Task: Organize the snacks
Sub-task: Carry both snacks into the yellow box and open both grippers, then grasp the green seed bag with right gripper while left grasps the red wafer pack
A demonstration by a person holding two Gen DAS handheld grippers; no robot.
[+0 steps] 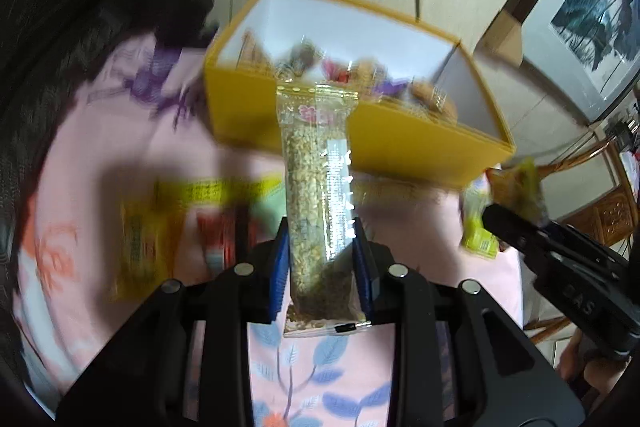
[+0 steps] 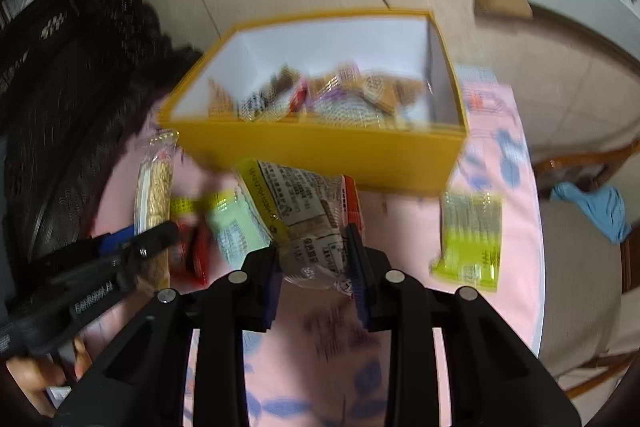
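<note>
On the left, the left gripper (image 1: 322,267) has its fingers (image 1: 280,269) clamped on a clear grain bar (image 1: 318,195), held above the pink floral counter (image 1: 304,379). Behind stands the yellow box (image 2: 320,155), already holding wrapped snacks (image 2: 320,99). To the right, the right gripper (image 2: 316,267) pinches a crumpled printed packet (image 2: 304,211). Further right, a green packet (image 2: 470,239) lies on the counter.
</note>
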